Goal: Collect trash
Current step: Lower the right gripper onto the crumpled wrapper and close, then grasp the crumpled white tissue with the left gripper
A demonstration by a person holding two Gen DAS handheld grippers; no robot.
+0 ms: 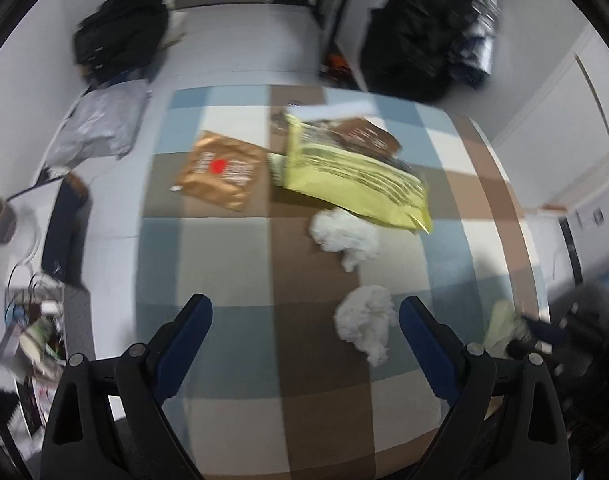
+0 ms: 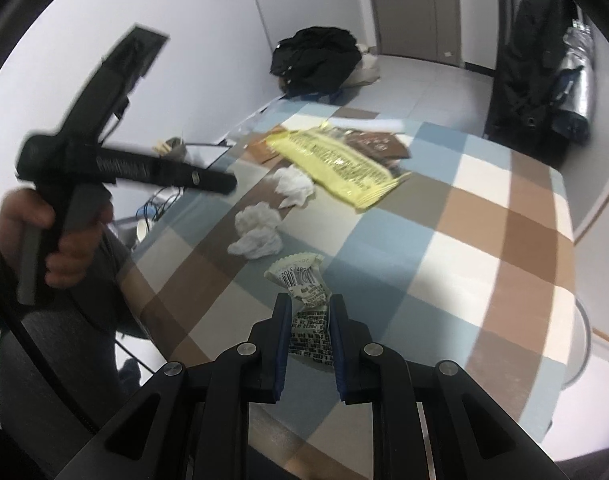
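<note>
My right gripper (image 2: 310, 306) is shut on a pale green wrapper (image 2: 304, 280) printed with a barcode, lifted just above the checked table (image 2: 444, 216). My left gripper (image 1: 306, 312) hangs open over the table, nothing between its blue pads. A crumpled white tissue (image 1: 366, 322) lies just inside its right finger, and a second tissue (image 1: 344, 236) lies farther off. Beyond them rest a yellow bag (image 1: 356, 176), a brown packet (image 1: 364, 136) and a copper-coloured pouch (image 1: 220, 170). In the right wrist view, both tissues (image 2: 258, 232) (image 2: 294, 188) and the yellow bag (image 2: 336, 164) lie ahead.
A hand (image 2: 64, 232) holds the left gripper's handle at the table's left side. Grey plastic bag (image 1: 100, 124) and black backpack (image 1: 118, 34) lie on the floor beyond. Cables and clutter (image 1: 32, 320) sit left of the table. A dark coat (image 2: 532, 64) hangs at the right.
</note>
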